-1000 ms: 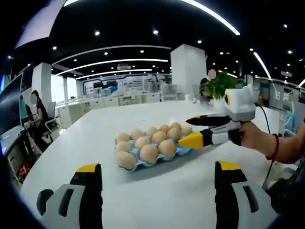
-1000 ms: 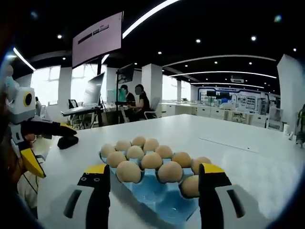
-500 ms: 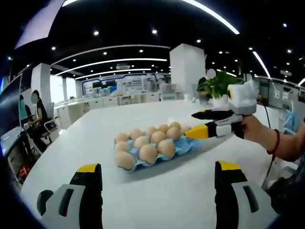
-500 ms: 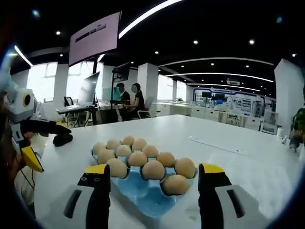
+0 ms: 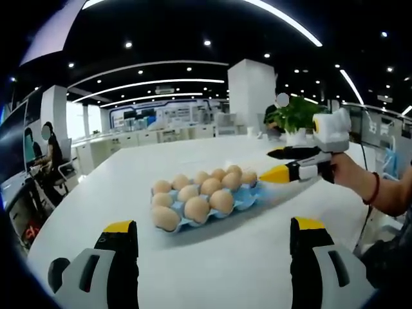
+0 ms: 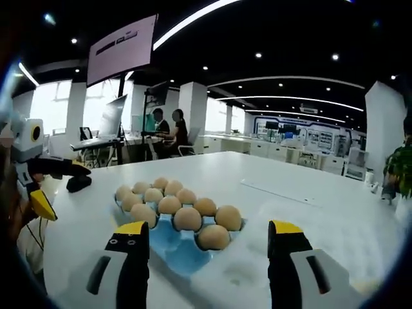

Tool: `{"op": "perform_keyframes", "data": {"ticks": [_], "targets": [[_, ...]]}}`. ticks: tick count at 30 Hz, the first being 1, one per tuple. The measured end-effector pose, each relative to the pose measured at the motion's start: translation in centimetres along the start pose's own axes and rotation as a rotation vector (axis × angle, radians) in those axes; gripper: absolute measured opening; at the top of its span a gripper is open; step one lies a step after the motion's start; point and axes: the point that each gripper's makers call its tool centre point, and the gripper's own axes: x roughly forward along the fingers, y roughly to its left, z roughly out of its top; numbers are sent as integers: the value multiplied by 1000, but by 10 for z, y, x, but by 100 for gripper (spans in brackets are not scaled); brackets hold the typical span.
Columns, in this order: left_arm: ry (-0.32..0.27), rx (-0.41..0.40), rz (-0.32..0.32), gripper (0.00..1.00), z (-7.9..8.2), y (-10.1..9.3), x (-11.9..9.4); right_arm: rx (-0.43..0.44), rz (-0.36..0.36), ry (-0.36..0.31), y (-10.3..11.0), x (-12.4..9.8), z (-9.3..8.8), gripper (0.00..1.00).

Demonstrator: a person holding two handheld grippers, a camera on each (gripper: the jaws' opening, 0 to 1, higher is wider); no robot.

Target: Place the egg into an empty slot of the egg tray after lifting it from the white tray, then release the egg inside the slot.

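A blue egg tray (image 5: 248, 196) (image 6: 168, 237) holding several brown eggs (image 5: 197, 207) (image 6: 188, 218) lies on the white table (image 5: 244, 251) (image 6: 309, 219). In the left gripper view my left gripper (image 5: 212, 257) stands open and empty near the table's front, well short of the tray. My right gripper (image 5: 273, 163) enters that view from the right, open, just beyond the tray's right end, held by a hand. In the right gripper view my right gripper (image 6: 209, 257) is open and empty, its yellow-tipped fingers (image 6: 132, 230) flanking the tray's near end. The left gripper (image 6: 38, 187) appears at that view's left edge.
A potted green plant (image 5: 296, 116) stands behind the right gripper. A black object (image 6: 78, 183) lies on the table left of the tray. People sit at desks (image 6: 167, 129) far behind. A flat sheet (image 6: 277, 191) lies on the table beyond the tray.
My right gripper has drawn back from the egg tray and away to the right, still open. In its view the tray has shrunk and slid left. The left gripper has barely moved.
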Motion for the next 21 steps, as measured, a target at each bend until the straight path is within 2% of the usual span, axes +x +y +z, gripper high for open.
{"op": "perform_keyframes", "data": {"ticks": [12, 21], "targets": [[-2, -3, -10, 100, 0, -4, 3, -6, -47, 4, -20, -24, -5, 78], [3, 4, -18, 100, 1, -9, 5, -16, -95, 29, -44, -43, -14, 78]]}}
